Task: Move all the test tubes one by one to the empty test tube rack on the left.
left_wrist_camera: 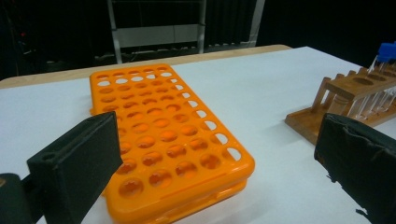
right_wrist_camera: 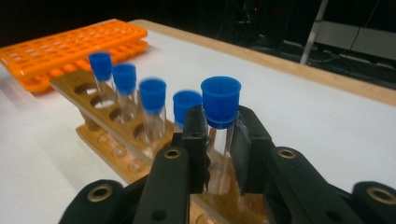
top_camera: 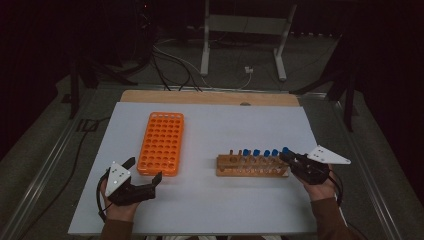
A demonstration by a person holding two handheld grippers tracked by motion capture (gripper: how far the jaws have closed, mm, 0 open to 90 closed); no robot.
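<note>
A clear test tube with a blue cap (right_wrist_camera: 220, 100) stands at the right end of the wooden rack (top_camera: 252, 167), and my right gripper (right_wrist_camera: 219, 135) is shut on it just below the cap. Several more blue-capped tubes (right_wrist_camera: 125, 79) stand in the same rack's holes to its left. The orange plastic rack (top_camera: 161, 143) lies flat on the white table, its holes empty. My left gripper (top_camera: 146, 169) hovers open at the near end of the orange rack (left_wrist_camera: 163, 140), with nothing between its fingers.
A white sheet (top_camera: 240, 125) covers the table, with a strip of wooden edge (top_camera: 210, 96) at the far side. Beyond it are a dark floor, cables and a metal stand (top_camera: 245, 30). The wooden rack (left_wrist_camera: 355, 91) sits to the right of the left gripper.
</note>
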